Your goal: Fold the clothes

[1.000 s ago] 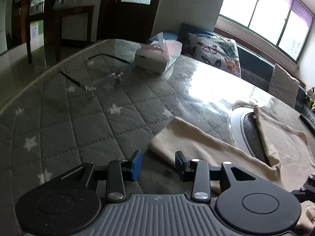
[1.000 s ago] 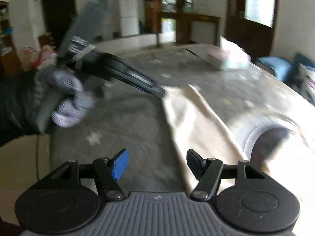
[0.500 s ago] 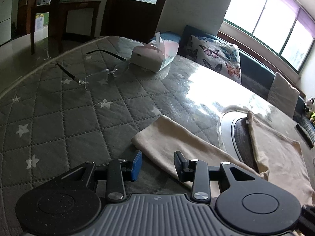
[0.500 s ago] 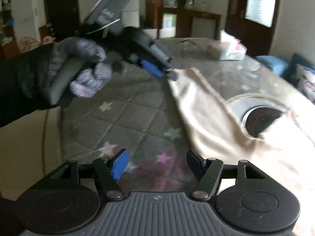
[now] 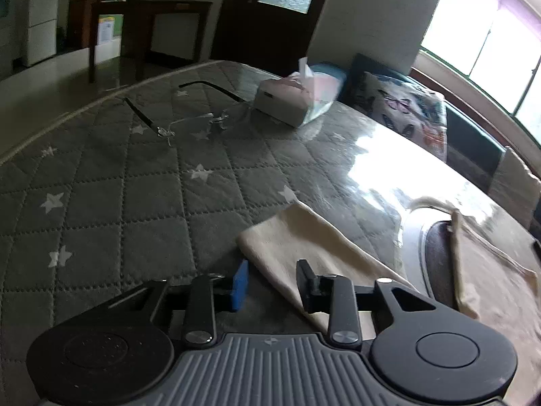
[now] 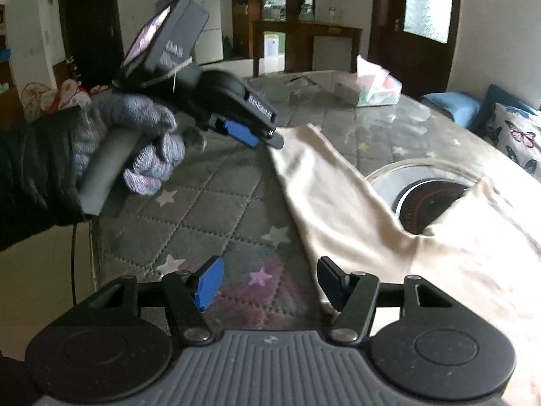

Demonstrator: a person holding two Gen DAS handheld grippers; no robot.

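On the table (image 5: 101, 203) lies the cream garment (image 6: 338, 203), its sleeve end now nearer the left hand-held gripper (image 5: 272, 282), spread wide. Only the right view shows the gloved hand (image 6: 135, 149); the right hand-held gripper (image 6: 268, 284) gapes, maybe touching cloth.

Daylight from the windows (image 5: 483, 44) blew out and threw white glare across the glossy counter (image 5: 368, 165). Fisheye bent the edges; the cream garment (image 6: 473, 237) blurred and overexposed.

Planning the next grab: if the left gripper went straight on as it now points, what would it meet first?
Probably the cream fabric garment: its sleeve end lies just ahead of the open left gripper, on the grey quilted star-patterned table cover. Depth is unclear.
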